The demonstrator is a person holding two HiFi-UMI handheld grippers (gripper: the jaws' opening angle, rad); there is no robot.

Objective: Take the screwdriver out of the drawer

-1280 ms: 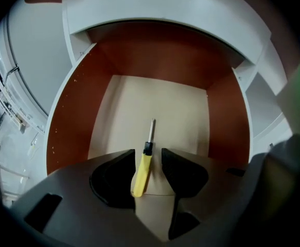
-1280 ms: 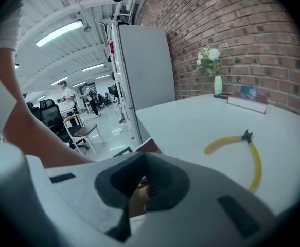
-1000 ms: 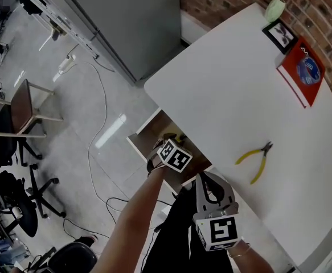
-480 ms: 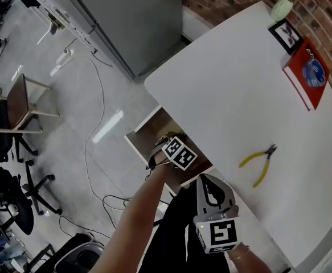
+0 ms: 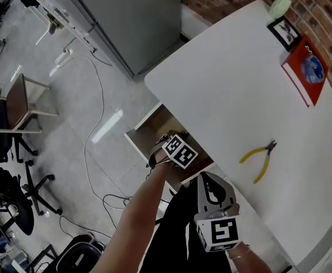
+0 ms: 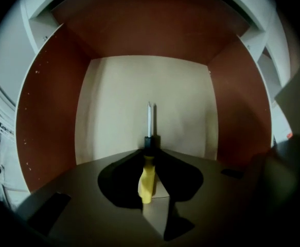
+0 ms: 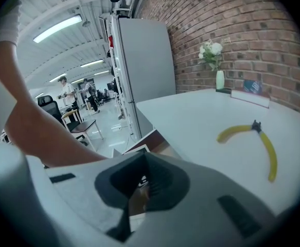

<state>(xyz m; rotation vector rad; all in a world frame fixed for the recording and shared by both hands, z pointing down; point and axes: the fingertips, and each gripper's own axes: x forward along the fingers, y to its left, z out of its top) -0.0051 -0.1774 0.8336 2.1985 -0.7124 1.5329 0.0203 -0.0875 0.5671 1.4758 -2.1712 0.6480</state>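
Left gripper [image 6: 150, 158] is pointing steeply down into the open drawer [image 6: 47, 112], and its jaws have just been closing in. The screwdriver [image 6: 146, 180] sits right between them, and the pads look like they're clamped on its yellow handle. The black collar and metal shaft poke out past the jaw tips, pointing toward the back of the drawer over its pale floor. So the screwdriver is inside the drawer, not lifted out, with the reddish-brown drawer walls on either side of it.

Right gripper [image 7: 142, 189] hangs nearer the person's body, just in front of the table edge and apart from the drawer. Its jaws are pretty much together with nothing between them. The left forearm [image 5: 137, 215] reaches forward past it to the drawer.

The drawer is pulled out from under the near edge of the white table [image 5: 228, 84]. On the tabletop, well apart from the drawer, there's a pair of yellow-handled pliers [image 5: 252, 153]. Way over at the far edge, by the brick wall, there's a red book [image 5: 305, 73], a small picture frame [image 5: 284, 32] and a pale vase [image 5: 279, 5].

Beyond the table's far corner stands a big grey cabinet [image 5: 131, 21]. Off to the left, a cable [image 5: 94, 124] trails over the floor and there's a brown chair [image 5: 23, 101].
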